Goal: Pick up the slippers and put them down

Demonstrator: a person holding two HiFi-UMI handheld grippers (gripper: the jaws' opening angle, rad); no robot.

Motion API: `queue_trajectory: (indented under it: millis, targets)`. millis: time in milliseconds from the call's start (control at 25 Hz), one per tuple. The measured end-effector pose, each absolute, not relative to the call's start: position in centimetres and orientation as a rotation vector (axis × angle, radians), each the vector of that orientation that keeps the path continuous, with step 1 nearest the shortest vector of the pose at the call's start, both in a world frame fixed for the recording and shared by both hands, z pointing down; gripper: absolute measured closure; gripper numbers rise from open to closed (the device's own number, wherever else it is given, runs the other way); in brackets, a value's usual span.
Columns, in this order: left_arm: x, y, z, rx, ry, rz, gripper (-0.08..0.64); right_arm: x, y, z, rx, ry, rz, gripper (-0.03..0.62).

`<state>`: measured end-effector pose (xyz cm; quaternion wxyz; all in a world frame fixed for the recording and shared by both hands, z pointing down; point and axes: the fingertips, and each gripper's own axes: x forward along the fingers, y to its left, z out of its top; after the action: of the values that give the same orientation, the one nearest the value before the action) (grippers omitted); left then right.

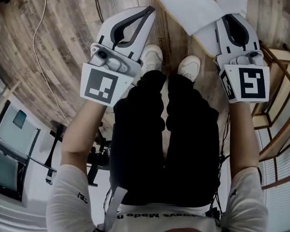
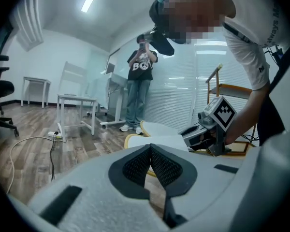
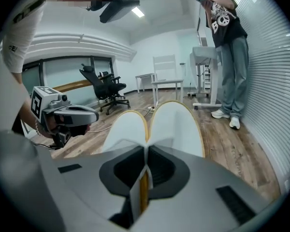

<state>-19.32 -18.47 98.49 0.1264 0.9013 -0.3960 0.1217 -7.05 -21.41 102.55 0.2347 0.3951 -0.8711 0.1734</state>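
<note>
The right claw [image 3: 146, 151] is clamping its jaws narrowly on the pair of slippers [image 3: 176, 124], and the pinched end is showing as a thin white and yellow strip between the black pads. The two white, yellow-edged slippers are lying side by side, touching along their inner edges. In the right gripper view they are fanning away from the jaws toward 12 o'clock. In the head view they are reaching from that claw toward 11 and 12 o'clock and running off the top edge. No view is showing whether their far ends are touching the wooden floor [image 1: 53, 42].

The left claw [image 2: 150, 148] is holding nothing, and its pad tips are meeting with only floor showing behind them. In its own view the slippers are sitting just beyond the tips at about 1 o'clock, with the right claw at 2 o'clock. In the head view the left claw is pointing up at 9 o'clock of the slippers, near them.

A wooden rack [image 1: 280, 81] is standing at 3 o'clock of the right claw in the head view, and what it is holding cannot be made out. The person's white shoes [image 1: 152, 57] are standing between the two claws. A pale cable [image 1: 38, 33] is trailing over the floor at 10 o'clock. In the right gripper view a bystander [image 3: 229, 47] is standing at 1 o'clock beside window blinds [image 3: 275, 105]. A white table [image 3: 166, 83] is at 12 o'clock and an office chair [image 3: 106, 88] at 11 o'clock, both well beyond the slippers.
</note>
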Motion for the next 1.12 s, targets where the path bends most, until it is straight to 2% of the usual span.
queue_trajectory:
  millis: [560,800,1120]
  targets:
    - [-17.8,-19.8,118.0,2.666,-1.061,0.459,0.549,-7.1,-20.9,123.5,0.997,-2.333,0.532,0.568]
    - [-17.5,-20.1,124.1,2.647,-1.061,0.493,0.549,-7.3,-21.6,128.8,0.966,-2.303,0.526,0.568]
    - [-16.9,-19.6,126.8,2.602,-1.041,0.507,0.549,-7.5,-21.4,132.4,0.941,-2.254,0.555,0.566]
